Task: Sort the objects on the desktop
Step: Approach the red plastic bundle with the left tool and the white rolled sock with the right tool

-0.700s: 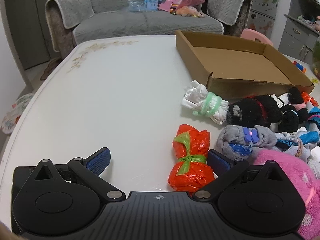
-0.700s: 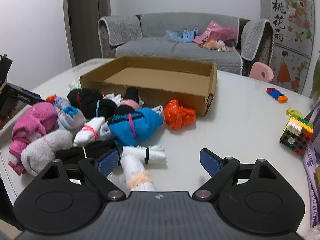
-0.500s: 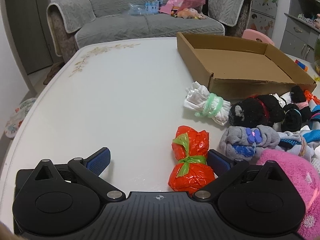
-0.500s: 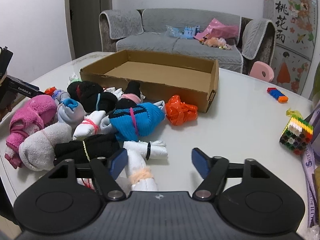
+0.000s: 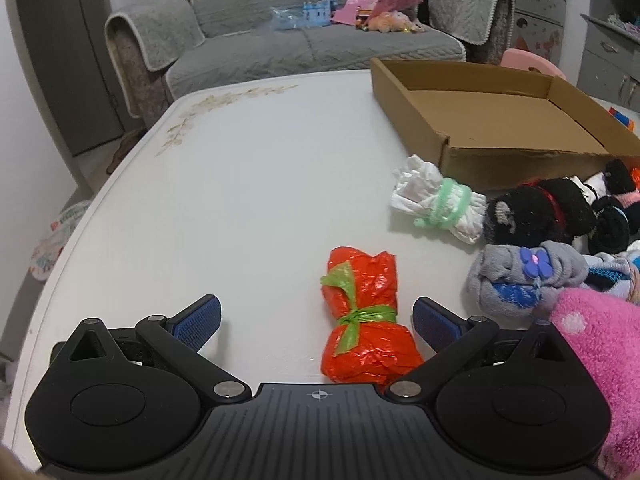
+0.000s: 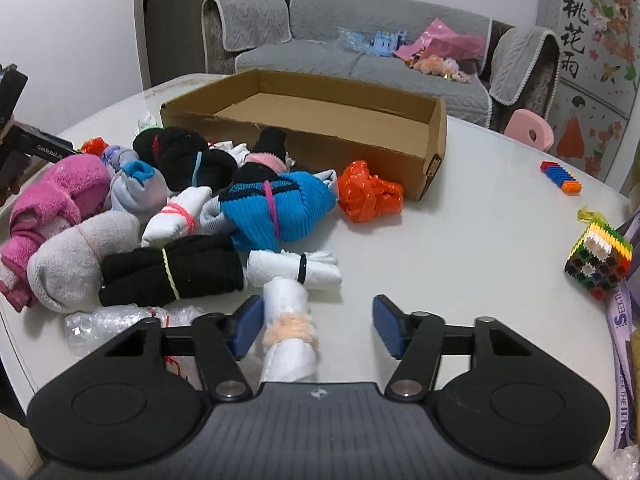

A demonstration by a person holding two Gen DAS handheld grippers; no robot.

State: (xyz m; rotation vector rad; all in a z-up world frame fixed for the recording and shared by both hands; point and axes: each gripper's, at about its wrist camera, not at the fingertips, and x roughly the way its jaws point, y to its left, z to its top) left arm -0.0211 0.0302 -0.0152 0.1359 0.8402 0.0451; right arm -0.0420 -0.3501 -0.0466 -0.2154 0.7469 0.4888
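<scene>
On the white table, a red plastic bundle (image 5: 366,320) tied with a green strip lies between the fingers of my left gripper (image 5: 316,314), close to the right finger; the jaws stand wide open and do not touch it. My right gripper (image 6: 318,318) is closing around a white roll with a peach fuzzy band (image 6: 285,298). The roll sits against the left pad (image 6: 248,322), and the right pad is still apart from it. An open, empty cardboard box (image 6: 360,148) stands behind the pile.
Rolled socks crowd the table: pink (image 6: 60,188), grey-white (image 6: 76,260), black (image 6: 172,270), blue (image 6: 276,208), another white roll (image 6: 296,266). An orange bag (image 6: 370,194) lies by the box corner. A bead cube (image 6: 598,258) and blue-orange blocks (image 6: 560,176) sit right. A sofa (image 5: 312,40) stands behind.
The right gripper's jaws have narrowed and it has moved over the banded white roll. The left gripper has stayed wide open around the red bundle, shifting only slightly.
</scene>
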